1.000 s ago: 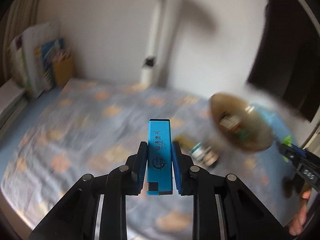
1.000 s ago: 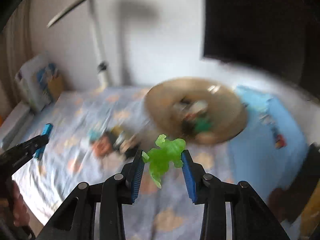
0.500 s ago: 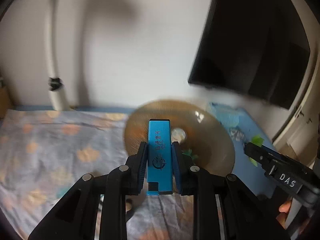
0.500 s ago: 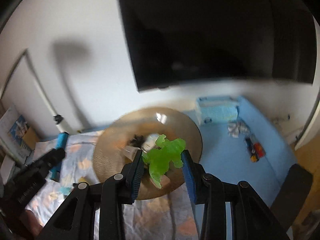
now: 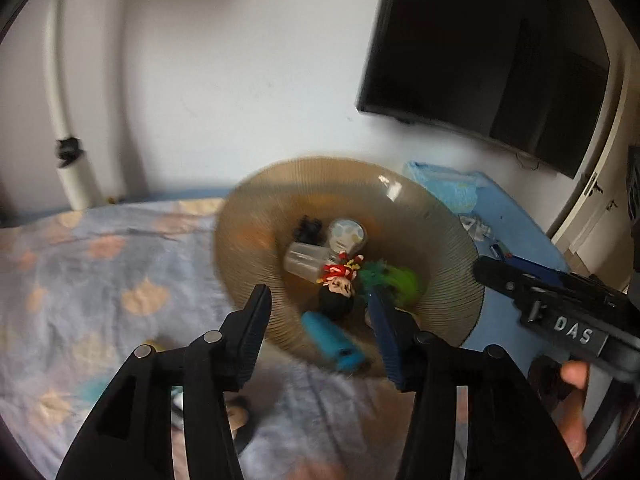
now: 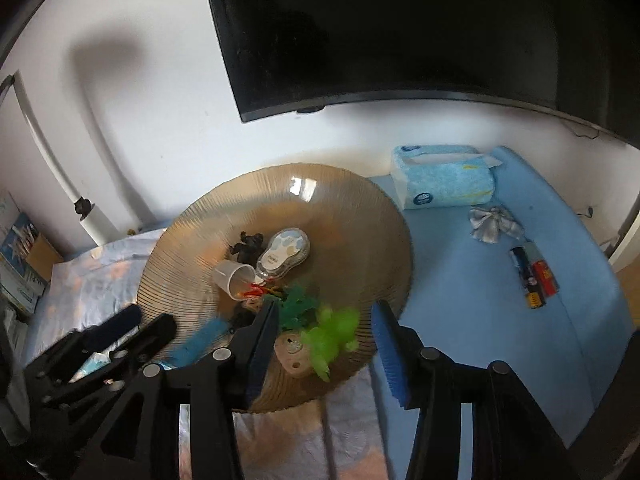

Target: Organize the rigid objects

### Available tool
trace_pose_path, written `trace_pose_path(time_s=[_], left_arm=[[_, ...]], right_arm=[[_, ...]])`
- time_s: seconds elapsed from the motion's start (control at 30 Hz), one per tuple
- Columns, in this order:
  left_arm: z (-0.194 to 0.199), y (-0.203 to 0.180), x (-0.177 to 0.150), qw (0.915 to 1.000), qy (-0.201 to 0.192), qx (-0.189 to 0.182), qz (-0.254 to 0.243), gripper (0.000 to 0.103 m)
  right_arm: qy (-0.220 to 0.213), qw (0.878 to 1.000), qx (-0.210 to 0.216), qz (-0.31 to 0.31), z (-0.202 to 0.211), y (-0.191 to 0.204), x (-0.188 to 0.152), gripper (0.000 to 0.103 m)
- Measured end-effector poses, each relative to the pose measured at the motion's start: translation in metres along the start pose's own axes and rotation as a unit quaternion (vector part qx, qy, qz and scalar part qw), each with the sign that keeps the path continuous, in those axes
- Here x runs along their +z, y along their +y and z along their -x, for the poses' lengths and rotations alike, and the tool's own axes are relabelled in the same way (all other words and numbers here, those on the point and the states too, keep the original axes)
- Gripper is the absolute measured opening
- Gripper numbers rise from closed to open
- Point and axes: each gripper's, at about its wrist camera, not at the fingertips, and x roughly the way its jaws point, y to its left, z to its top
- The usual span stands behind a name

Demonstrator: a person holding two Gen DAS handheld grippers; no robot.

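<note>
Holding both tongs over the big brown bowl (image 6: 276, 208) on the bed: left gripper (image 5: 320, 320) and right gripper (image 6: 326, 336) both having just been opening, jaws now apart and gripping nothing. Lying loose on the near slope of the bowl, the blue stick (image 5: 332, 338), blurry, between the left jaws but not touched. Dropping free between the right jaws, the green frog toy (image 6: 332, 338), blurry, beside the cup (image 6: 232, 276) and doll (image 5: 338, 280).
</note>
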Motion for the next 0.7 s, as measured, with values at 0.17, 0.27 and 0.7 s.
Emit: trace_pose_path(time_s=[0.17, 0.27, 0.7], left_arm=[[0.063, 0.042, 0.003, 0.9981, -0.043, 0.015, 0.041, 0.051], [0.111, 0.068, -0.003, 0.9947, -0.077, 0.028, 0.062, 0.051], [0.174, 0.138, -0.112, 0.9738, -0.060, 0.214, 0.049, 0.070]], right_arm=[[-0.018, 0.999, 0.023, 0.021, 0.043, 0.016, -0.009, 0.048], [-0.035, 0.997, 0.046, 0.050, 0.072, 0.043, -0.014, 0.049], [-0.043, 0.975, 0.100, 0.196, 0.109, 0.165, -0.091, 0.061]])
